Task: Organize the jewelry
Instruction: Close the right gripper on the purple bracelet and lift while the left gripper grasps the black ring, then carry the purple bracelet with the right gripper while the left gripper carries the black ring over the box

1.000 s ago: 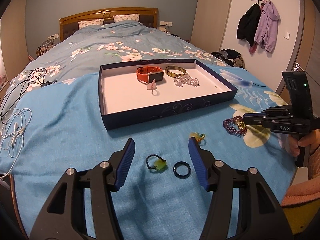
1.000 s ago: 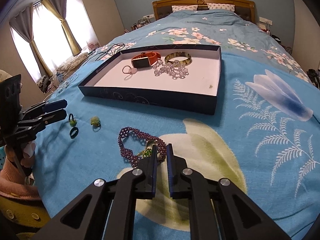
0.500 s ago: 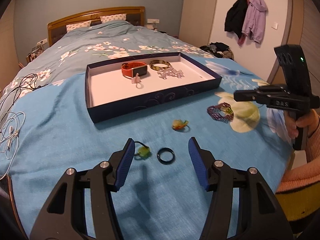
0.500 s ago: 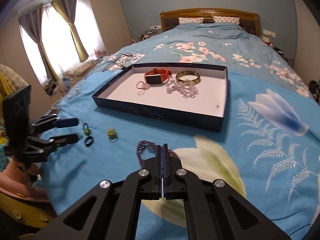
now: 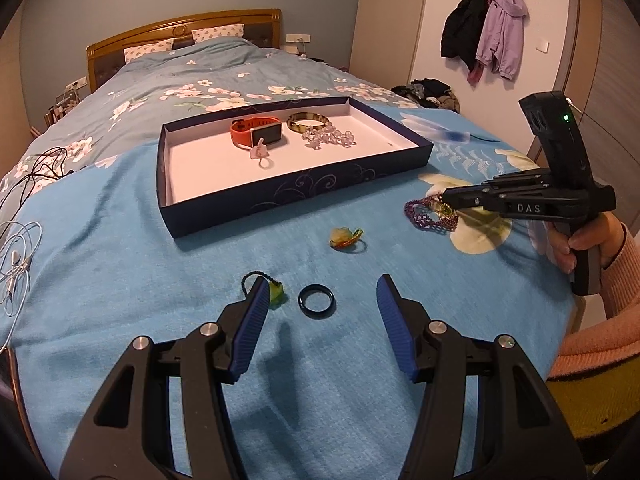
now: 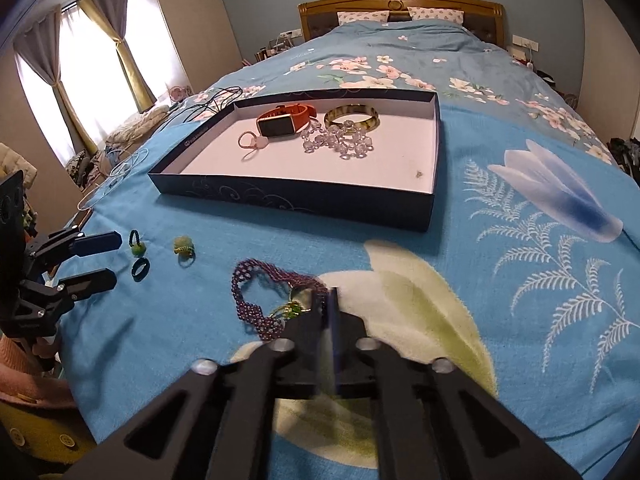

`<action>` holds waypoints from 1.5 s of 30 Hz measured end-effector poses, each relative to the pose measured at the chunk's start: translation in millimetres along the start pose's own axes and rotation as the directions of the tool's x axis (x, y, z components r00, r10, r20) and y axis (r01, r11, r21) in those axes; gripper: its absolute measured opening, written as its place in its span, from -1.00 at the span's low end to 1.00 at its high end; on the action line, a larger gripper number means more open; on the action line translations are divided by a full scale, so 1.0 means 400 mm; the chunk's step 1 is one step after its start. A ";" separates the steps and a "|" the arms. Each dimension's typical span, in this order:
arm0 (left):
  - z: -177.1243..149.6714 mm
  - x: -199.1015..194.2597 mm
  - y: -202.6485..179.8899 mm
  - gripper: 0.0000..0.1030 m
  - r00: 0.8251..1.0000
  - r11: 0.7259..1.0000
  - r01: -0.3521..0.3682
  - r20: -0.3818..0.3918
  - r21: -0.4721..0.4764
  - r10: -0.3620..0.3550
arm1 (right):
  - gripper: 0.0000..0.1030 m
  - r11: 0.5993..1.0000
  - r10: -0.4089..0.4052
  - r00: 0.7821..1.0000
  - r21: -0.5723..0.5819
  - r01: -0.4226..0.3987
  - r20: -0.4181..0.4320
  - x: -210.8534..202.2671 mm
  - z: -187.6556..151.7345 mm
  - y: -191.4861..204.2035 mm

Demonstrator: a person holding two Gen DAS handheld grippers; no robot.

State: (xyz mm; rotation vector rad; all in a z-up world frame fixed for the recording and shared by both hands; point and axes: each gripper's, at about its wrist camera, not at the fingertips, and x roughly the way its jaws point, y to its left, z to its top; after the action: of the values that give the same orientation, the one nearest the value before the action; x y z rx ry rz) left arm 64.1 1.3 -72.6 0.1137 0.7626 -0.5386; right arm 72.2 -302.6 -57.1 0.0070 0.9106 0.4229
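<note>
A dark blue tray (image 5: 304,196) (image 6: 296,200) on the bed holds an orange watch (image 5: 256,131), a bangle (image 5: 308,123), a clear bead bracelet (image 5: 328,139) and a pink ring (image 5: 260,155). On the blue cover lie a black ring (image 5: 317,299), a green charm on a black loop (image 5: 272,291) and a yellow-green ring (image 5: 346,237). My left gripper (image 5: 320,312) is open, low over the black ring. My right gripper (image 6: 330,300) is shut on the purple bead bracelet (image 6: 256,300) (image 5: 430,216), which still touches the cover.
White and black cables (image 5: 20,240) lie at the bed's left edge. Coats (image 5: 484,36) hang on the wall at right. Pillows and a wooden headboard (image 5: 184,32) are at the far end. Curtained windows (image 6: 80,72) are to the left.
My right gripper closed, drew back, then came forward again onto the purple bracelet. My left gripper lowered slightly toward the black ring and stayed open.
</note>
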 end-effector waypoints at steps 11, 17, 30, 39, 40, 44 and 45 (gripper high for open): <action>-0.005 0.017 -0.006 -0.07 0.999 1.000 0.020 -0.039 0.007 -0.019 | -0.98 0.997 0.059 0.993 -0.052 -0.054 0.100 -0.079 0.025 0.059; -0.002 0.046 0.002 -0.15 0.996 1.000 0.013 -0.089 -0.006 -0.014 | -0.98 0.995 0.077 0.989 -0.077 -0.067 0.128 -0.097 0.038 0.082; 0.005 0.072 -0.011 -0.56 0.992 0.998 -0.056 -0.109 0.042 0.060 | -0.98 0.994 0.081 0.984 -0.084 -0.069 0.156 -0.099 0.056 0.093; 0.007 0.056 -0.017 -0.56 0.995 0.998 -0.057 -0.083 0.033 0.060 | -0.98 0.994 0.085 0.982 -0.087 -0.070 0.171 -0.105 0.067 0.093; 0.011 0.052 -0.017 -0.56 0.996 0.998 -0.055 -0.075 0.030 0.057 | -0.98 0.994 0.084 0.981 -0.086 -0.070 0.173 -0.106 0.069 0.093; 0.026 0.035 -0.020 -0.56 0.998 0.999 -0.044 -0.041 0.027 0.045 | -0.98 0.994 0.081 0.979 -0.085 -0.066 0.186 -0.111 0.078 0.090; 0.031 0.031 -0.021 -0.56 0.999 0.999 -0.041 -0.032 0.027 0.041 | -0.98 0.994 0.080 0.979 -0.085 -0.065 0.189 -0.112 0.081 0.090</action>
State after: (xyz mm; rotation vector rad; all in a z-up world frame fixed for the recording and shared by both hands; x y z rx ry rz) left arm 75.3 -14.6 -71.3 0.1625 0.7831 -0.5090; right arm 60.2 -280.2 3.7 0.0098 0.7043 0.5169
